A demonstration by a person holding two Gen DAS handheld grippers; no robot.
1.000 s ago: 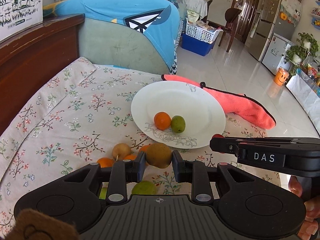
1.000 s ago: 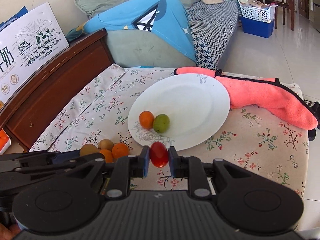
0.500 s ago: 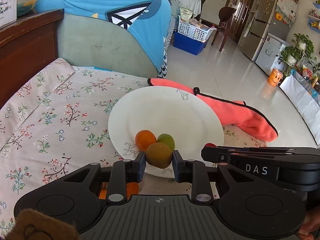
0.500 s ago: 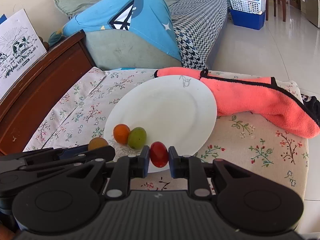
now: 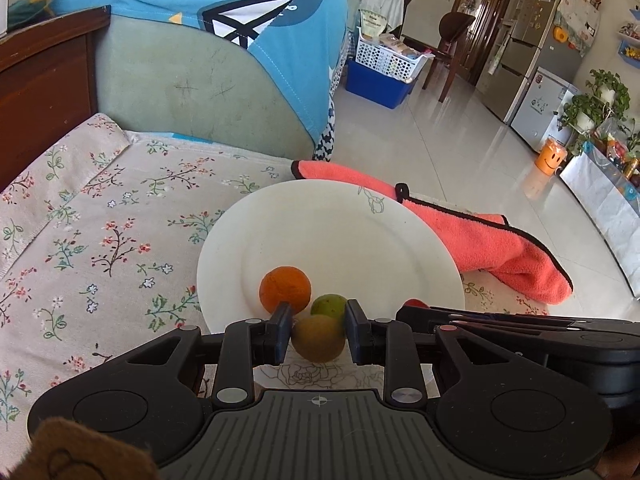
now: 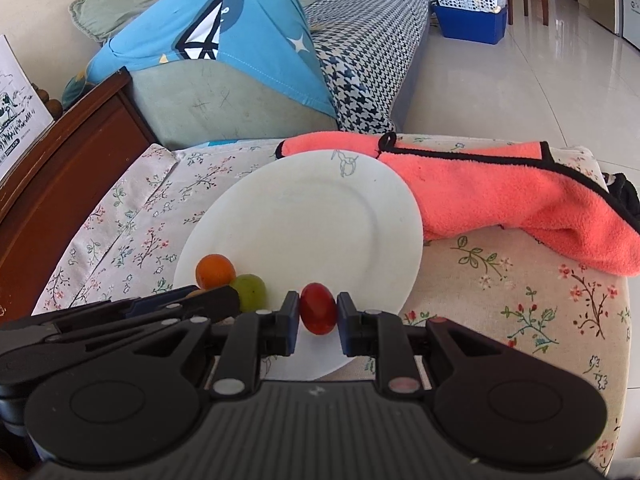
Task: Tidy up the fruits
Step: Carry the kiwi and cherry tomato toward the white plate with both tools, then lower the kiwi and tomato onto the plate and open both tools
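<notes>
A white plate [image 5: 360, 232] sits on the floral tablecloth and holds an orange fruit [image 5: 285, 289] and a green fruit [image 5: 329, 305] near its front rim. My left gripper [image 5: 318, 338] is shut on a brown fruit [image 5: 318, 340], held over the plate's front edge just before those two. My right gripper [image 6: 318, 316] is shut on a red fruit [image 6: 318, 308] over the plate's [image 6: 312, 216] near rim, to the right of the orange fruit [image 6: 215, 270] and green fruit [image 6: 250, 290].
A pink cloth [image 5: 472, 236] with black trim lies behind and right of the plate; it also shows in the right wrist view [image 6: 500, 196]. A sofa with a blue cushion [image 5: 224, 20] stands behind the table. A wooden cabinet [image 6: 48, 176] is at left.
Both grippers have moved forward with their fruits, from the table in front of the plate to over its near rim. The loose fruits on the cloth have dropped out of view.
</notes>
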